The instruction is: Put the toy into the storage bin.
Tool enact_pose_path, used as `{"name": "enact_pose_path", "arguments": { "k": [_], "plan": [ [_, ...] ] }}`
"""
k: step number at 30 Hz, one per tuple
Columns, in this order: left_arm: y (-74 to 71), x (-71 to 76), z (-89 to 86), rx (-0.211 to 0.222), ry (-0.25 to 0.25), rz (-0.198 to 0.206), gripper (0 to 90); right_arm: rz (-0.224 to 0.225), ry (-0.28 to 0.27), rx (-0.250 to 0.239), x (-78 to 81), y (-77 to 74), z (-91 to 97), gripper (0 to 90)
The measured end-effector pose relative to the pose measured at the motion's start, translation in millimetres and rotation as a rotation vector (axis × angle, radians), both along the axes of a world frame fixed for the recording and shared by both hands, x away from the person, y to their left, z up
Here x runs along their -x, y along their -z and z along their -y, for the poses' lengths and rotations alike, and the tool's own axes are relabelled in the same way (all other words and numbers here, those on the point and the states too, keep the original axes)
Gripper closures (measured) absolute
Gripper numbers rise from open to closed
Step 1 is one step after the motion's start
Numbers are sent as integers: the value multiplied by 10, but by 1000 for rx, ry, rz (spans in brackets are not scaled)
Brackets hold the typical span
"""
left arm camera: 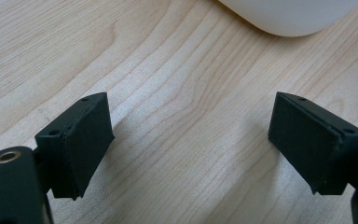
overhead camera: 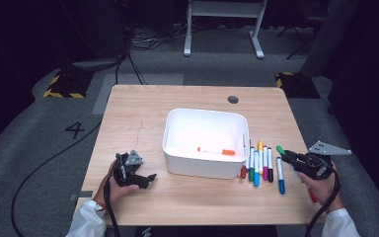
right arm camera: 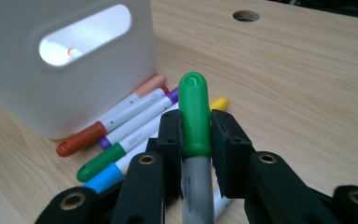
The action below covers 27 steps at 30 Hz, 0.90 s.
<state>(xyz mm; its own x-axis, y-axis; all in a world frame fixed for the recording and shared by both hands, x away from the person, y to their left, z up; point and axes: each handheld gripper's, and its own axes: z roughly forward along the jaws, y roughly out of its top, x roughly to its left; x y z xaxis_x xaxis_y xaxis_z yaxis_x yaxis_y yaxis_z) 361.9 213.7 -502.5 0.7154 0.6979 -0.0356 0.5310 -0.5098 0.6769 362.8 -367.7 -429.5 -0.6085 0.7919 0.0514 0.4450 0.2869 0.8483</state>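
We have the right tongs [right arm camera: 196, 135] clenched on a green-capped marker with a grey barrel [right arm camera: 195, 112], the jaws pressing on the cap's lower end so that the cap tip pokes out ahead of them. In the high view those right tongs [overhead camera: 287, 156] sit off the right side of the white rectangular plastic bin [overhead camera: 177, 148], with the marker's green cap [overhead camera: 280, 149] aimed toward it.

To do this step well, we judge that we should carry the marker clear above the bin's near rim before turning it level, then let go low over the floor of the bin so it does not bounce or roll out. We grip near the cap, so the long barrel hangs behind the jaws; we should keep it from brushing the loose pens just ahead and below the right tongs.

Those pens are a row of capped felt markers [overhead camera: 259, 165] lying side by side on the pale wooden surface [overhead camera: 197, 197], touching or just beside the bin's right wall; from the right gripper view we count red-brown, purple, green, blue, yellow and peach caps.

Inside the bin lies one marker with an orange cap and a white barrel [overhead camera: 216, 151], flat on the bottom.

Our left tongs [left arm camera: 186, 144] are released, jaws wide apart over bare wood, with the bin's rounded corner [left arm camera: 289, 18] just ahead of them.
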Motion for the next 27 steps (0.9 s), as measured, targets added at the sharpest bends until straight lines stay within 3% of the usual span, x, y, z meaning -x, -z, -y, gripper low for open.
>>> {"name": "enact_pose_path", "arguments": {
  "k": [18,27],
  "plan": [
    [0,0,0,0,0,0,137,84,-108,-3,-71,-610,-344,746],
    [0,0,0,0,0,0,137,120,-175,17,-164,-898,-620,746]
  ]
}}
